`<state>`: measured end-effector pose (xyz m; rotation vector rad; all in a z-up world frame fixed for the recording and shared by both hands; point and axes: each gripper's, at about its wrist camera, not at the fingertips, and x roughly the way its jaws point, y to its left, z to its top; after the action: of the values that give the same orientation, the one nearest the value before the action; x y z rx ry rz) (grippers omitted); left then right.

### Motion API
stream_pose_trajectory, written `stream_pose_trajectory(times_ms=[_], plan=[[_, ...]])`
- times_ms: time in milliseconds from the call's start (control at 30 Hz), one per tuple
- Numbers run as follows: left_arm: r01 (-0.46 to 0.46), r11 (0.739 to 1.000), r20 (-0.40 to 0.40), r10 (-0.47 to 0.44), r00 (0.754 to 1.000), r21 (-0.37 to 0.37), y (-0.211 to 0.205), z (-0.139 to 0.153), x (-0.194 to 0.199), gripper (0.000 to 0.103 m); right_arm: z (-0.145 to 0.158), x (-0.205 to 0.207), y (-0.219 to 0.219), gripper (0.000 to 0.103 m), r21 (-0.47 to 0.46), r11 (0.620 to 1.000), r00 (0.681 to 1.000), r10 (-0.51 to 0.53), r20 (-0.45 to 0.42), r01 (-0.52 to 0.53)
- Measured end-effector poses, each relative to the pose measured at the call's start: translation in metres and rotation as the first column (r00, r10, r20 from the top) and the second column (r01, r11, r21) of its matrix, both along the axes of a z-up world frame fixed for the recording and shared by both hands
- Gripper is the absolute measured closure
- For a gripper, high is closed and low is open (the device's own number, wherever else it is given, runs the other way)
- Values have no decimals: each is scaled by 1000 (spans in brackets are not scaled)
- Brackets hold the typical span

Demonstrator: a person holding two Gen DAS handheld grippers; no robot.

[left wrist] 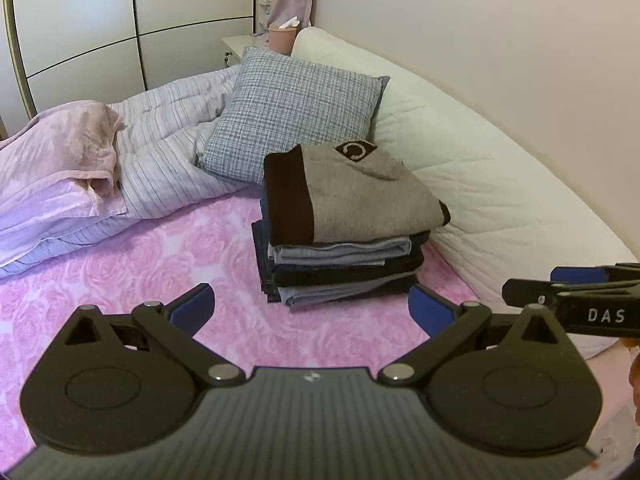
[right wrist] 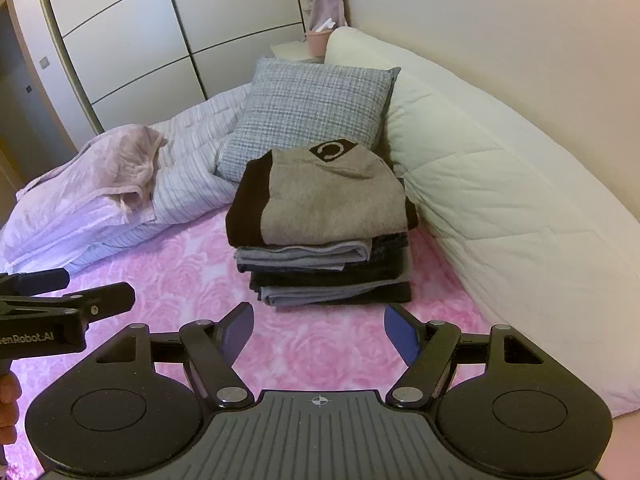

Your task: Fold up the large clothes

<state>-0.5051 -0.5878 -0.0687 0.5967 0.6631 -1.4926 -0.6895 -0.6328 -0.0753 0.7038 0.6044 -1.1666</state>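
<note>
We see the left gripper (left wrist: 310, 308) with its jaws spread wide and nothing between them, its blue pads (left wrist: 196, 306) apart over the pink sheet (left wrist: 140, 264). The stack (left wrist: 344, 240) of folded clothes lies just ahead of this gripper and a little toward its right finger, apart from both pads. On top of the stack sits the sweater (left wrist: 360, 192), grey with a dark band on the side toward the left finger and a dark emblem at its far edge. In the right wrist view we find the right gripper (right wrist: 319, 328) likewise spread, holding nothing, and the stack (right wrist: 320, 256) lies straight ahead of it, close beyond the fingertips but not touching them. The sweater (right wrist: 332, 200) tops the pile there too. Each gripper shows at the edge of the other's view, so we see them side by side before the stack, the left gripper (right wrist: 100, 300) near the right one's left finger. Beyond the stack, farther from both grippers, a checked pillow (left wrist: 292, 112) leans against a white cushion (left wrist: 480, 168), which runs along past the right fingers. Off past the left fingers lies a rumpled striped duvet (left wrist: 168, 160) with a pink blanket (left wrist: 68, 148) on it.
</note>
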Motion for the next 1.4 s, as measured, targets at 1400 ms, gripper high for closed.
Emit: stream_pose_trajectory(times_ms=[1400], plan=[[18, 994, 4, -19, 1000, 109, 7, -17, -15, 1, -10, -8, 22, 34, 53, 998, 1000, 28, -1, -28]])
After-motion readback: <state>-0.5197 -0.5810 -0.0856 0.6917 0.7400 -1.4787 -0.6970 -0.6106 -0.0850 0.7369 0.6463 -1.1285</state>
